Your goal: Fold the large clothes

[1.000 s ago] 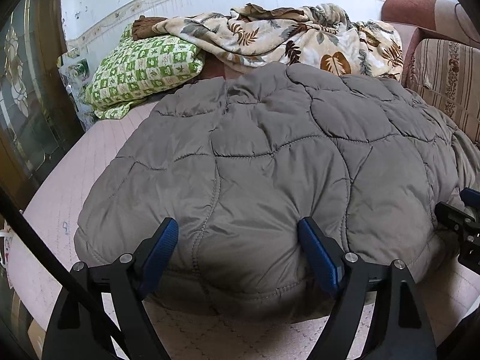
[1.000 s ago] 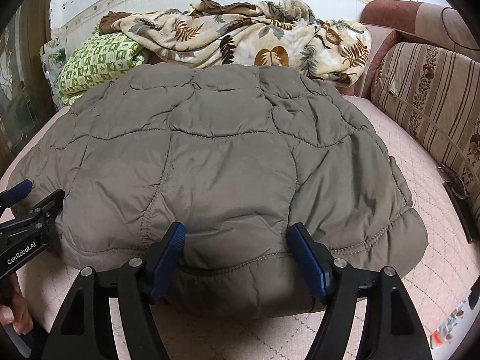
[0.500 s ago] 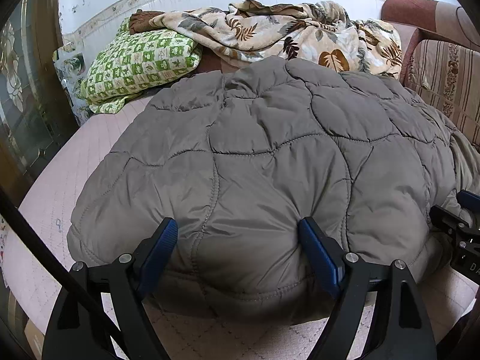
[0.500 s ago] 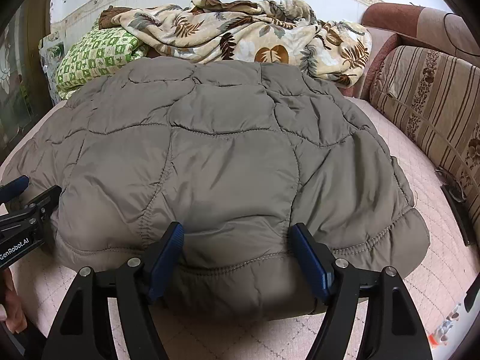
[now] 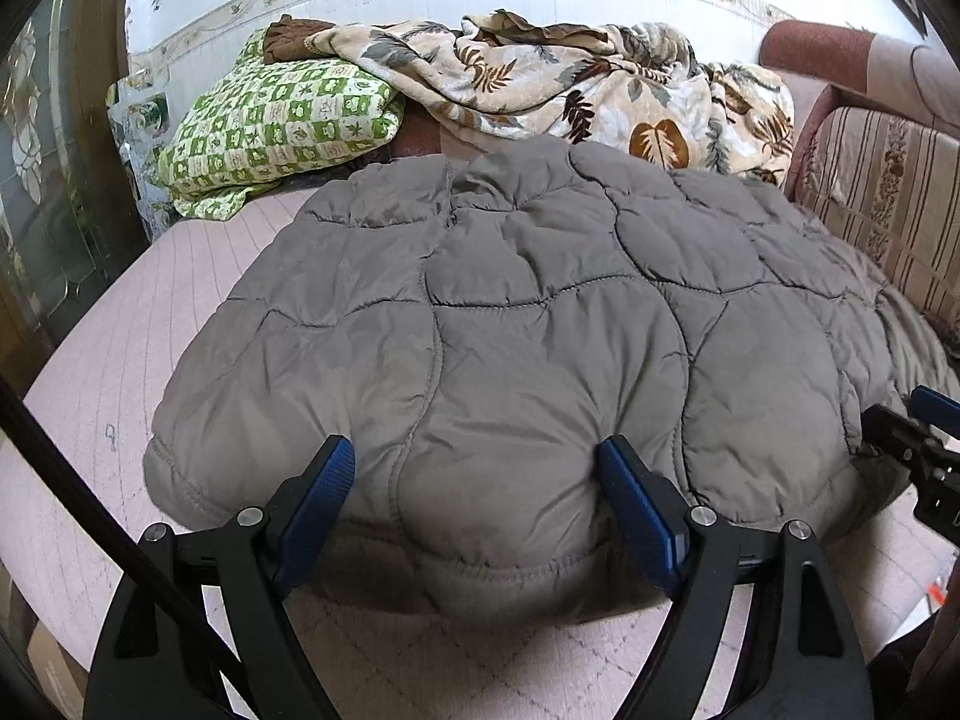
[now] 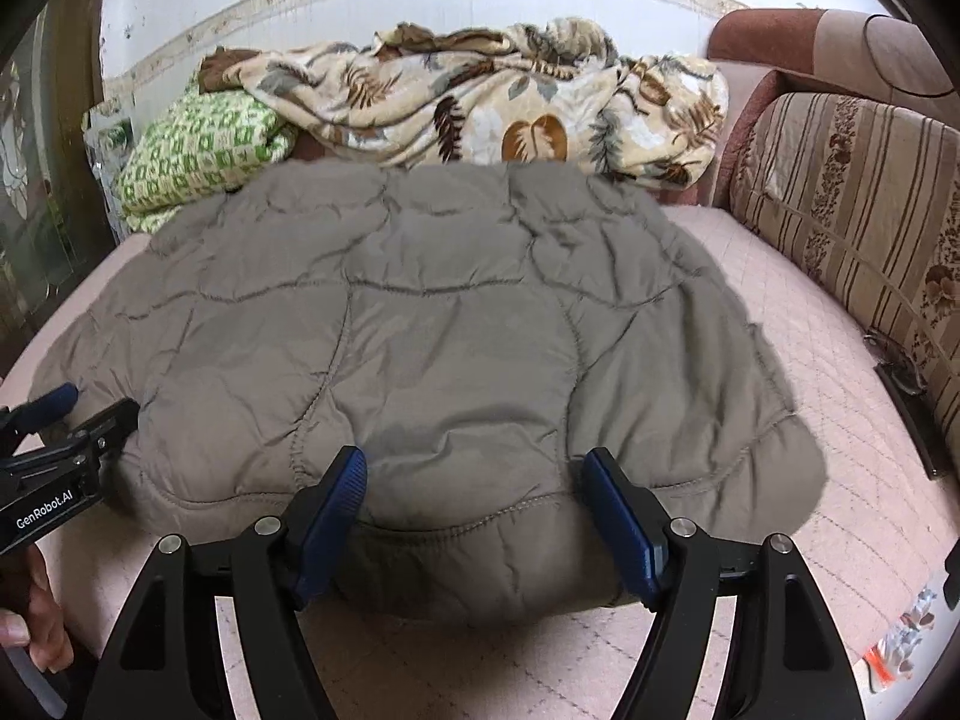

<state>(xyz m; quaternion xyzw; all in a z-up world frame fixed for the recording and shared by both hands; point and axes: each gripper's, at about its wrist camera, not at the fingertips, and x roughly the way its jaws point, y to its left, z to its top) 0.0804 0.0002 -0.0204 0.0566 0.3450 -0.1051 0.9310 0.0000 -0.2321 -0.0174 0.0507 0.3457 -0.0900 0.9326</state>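
Observation:
A grey quilted puffer jacket [image 5: 540,324] lies spread on the pink quilted bed, also in the right wrist view [image 6: 432,348]. My left gripper [image 5: 480,498] is open, its blue-padded fingers straddling the jacket's near hem on the left side. My right gripper [image 6: 474,504] is open too, its fingers straddling the near hem further right. Each gripper shows at the edge of the other's view: the right one [image 5: 918,450], the left one [image 6: 66,426]. The hem bulges between both pairs of fingers.
A green checked pillow [image 5: 276,120] and a leaf-print blanket [image 5: 570,84] lie at the head of the bed [image 5: 90,396]. A striped sofa back [image 6: 852,192] runs along the right. A dark glazed door [image 5: 42,192] stands at the left.
Both grippers have lifted and moved slightly forward with the near hem between their fingers; the jacket's near part has bunched and risen a little. The fingers stay apart.

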